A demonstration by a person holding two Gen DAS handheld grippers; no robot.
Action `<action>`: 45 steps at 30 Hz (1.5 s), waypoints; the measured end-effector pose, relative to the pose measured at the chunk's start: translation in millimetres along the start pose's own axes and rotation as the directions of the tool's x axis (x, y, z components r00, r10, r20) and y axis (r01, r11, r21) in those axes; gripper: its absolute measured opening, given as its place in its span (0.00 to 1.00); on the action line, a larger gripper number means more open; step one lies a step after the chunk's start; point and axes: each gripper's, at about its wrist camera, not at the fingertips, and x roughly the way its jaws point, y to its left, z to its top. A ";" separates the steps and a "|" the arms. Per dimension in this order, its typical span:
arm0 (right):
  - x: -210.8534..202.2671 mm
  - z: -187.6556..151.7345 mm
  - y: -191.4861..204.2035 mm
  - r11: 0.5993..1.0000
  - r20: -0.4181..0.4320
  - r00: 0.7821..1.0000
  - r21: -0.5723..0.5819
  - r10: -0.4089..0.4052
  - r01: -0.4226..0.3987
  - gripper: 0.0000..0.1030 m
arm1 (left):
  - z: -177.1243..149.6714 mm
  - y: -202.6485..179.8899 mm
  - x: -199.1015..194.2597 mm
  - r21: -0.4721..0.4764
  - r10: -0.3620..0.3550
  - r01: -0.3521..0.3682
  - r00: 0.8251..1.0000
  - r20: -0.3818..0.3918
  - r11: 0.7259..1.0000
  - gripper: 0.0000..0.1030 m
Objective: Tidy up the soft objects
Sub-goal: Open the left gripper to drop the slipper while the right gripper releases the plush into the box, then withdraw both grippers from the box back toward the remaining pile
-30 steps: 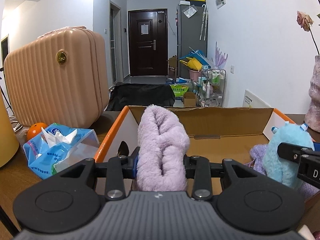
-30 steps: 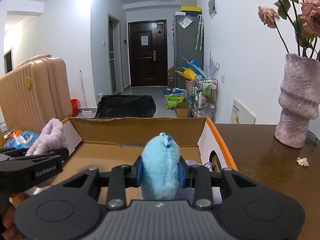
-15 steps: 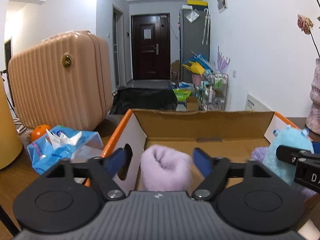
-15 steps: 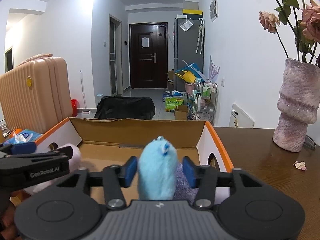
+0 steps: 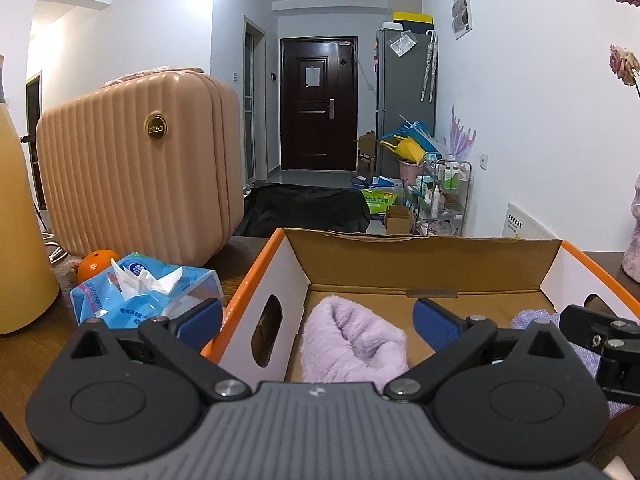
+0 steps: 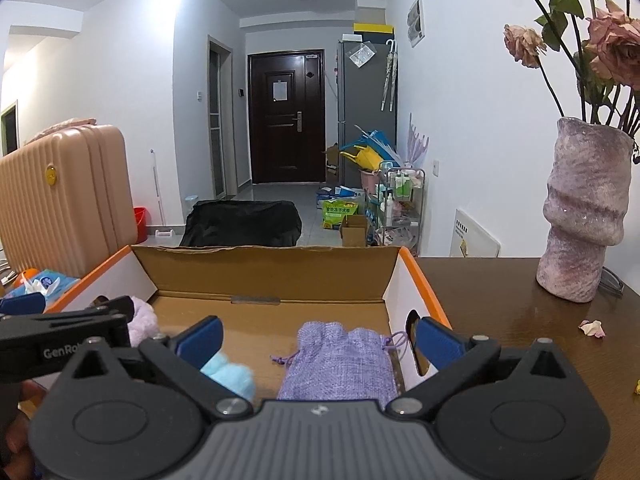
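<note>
An open cardboard box with orange edges stands on the wooden table; it also shows in the right wrist view. A fluffy lilac cloth lies inside at the left. My left gripper is open and empty above it. In the right wrist view a light blue plush toy and a purple woven pouch lie in the box. My right gripper is open and empty above them. The lilac cloth shows at the left, partly hidden by the left gripper.
A pink suitcase, an orange and a blue tissue pack stand left of the box. A yellow bottle is at the far left. A purple vase with dried flowers stands on the table at the right.
Both grippers opened and let go: the lilac cloth and the blue plush dropped into the box. Both grippers pulled back and up.
</note>
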 end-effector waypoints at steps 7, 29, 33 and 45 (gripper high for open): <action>0.2 0.2 -0.6 1.000 -0.001 1.000 0.001 -0.003 0.003 1.00 | -0.6 1.5 -0.3 -0.006 0.005 -0.005 1.000 0.002 1.000 1.00; -22.8 -5.9 2.9 1.000 0.015 1.000 -0.010 0.004 -0.004 1.00 | -6.1 9.7 -19.7 -0.019 0.014 -0.014 1.000 0.019 1.000 1.00; -33.6 -8.9 3.3 1.000 0.025 1.000 -0.016 0.005 -0.004 1.00 | -9.3 13.7 -30.0 -0.027 0.016 -0.015 1.000 0.025 1.000 1.00; -83.0 -9.1 -5.3 1.000 0.104 0.995 -0.010 0.007 -0.006 1.00 | -11.3 37.3 -71.0 -0.096 0.050 -0.042 0.996 0.080 0.995 1.00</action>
